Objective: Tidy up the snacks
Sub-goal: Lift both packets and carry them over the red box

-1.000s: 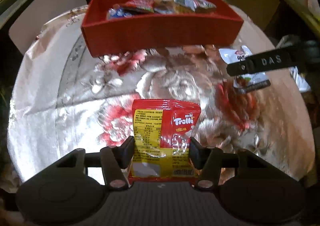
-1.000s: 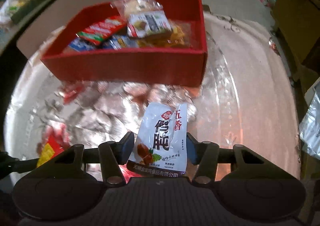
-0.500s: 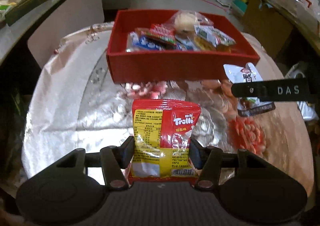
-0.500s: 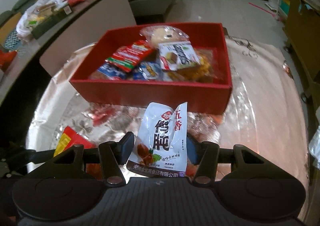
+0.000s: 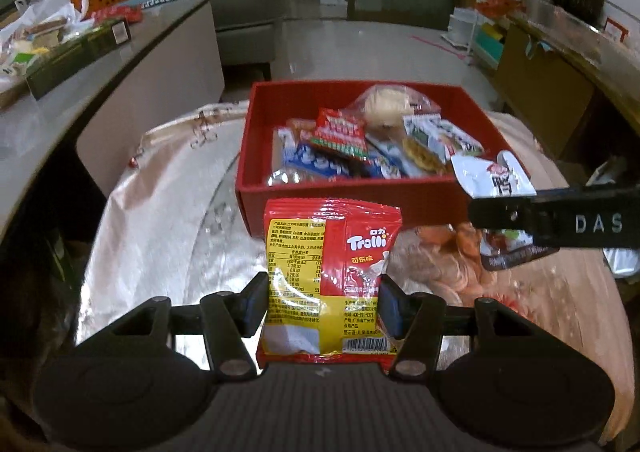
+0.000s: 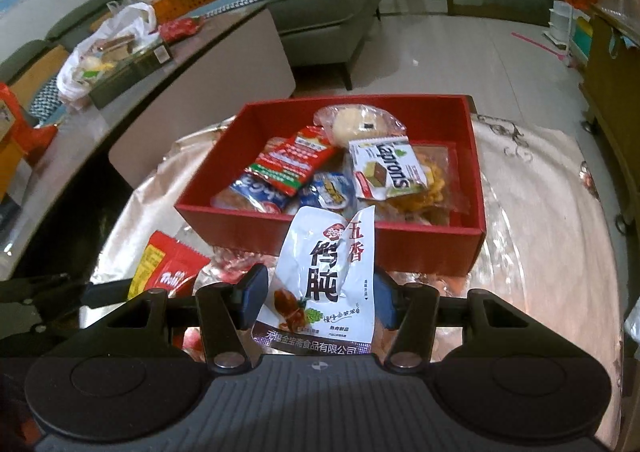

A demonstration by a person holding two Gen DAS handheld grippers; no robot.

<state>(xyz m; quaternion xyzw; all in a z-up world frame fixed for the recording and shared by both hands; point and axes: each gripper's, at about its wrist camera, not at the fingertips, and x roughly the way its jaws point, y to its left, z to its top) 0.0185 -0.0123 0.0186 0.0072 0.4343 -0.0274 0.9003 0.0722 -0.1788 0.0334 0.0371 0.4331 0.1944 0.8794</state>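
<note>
My left gripper (image 5: pixel 323 306) clamps crinkly red-yellow Trolli bag (image 5: pixel 332 280); right gripper (image 6: pixel 318 298) clamps glossy white pouch (image 6: pixel 326 284). Both held above shiny floral cloth (image 6: pixel 540 220), short of rectangular red box (image 6: pixel 332 240) piled with packets.

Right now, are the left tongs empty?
No, the left tongs are shut on the red Trolli packet, short of the red box.

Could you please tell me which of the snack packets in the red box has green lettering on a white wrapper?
It is the Kaprons packet, lying tilted on top toward the right side of the red box; the packets beside it are red, blue or clear instead.
</note>
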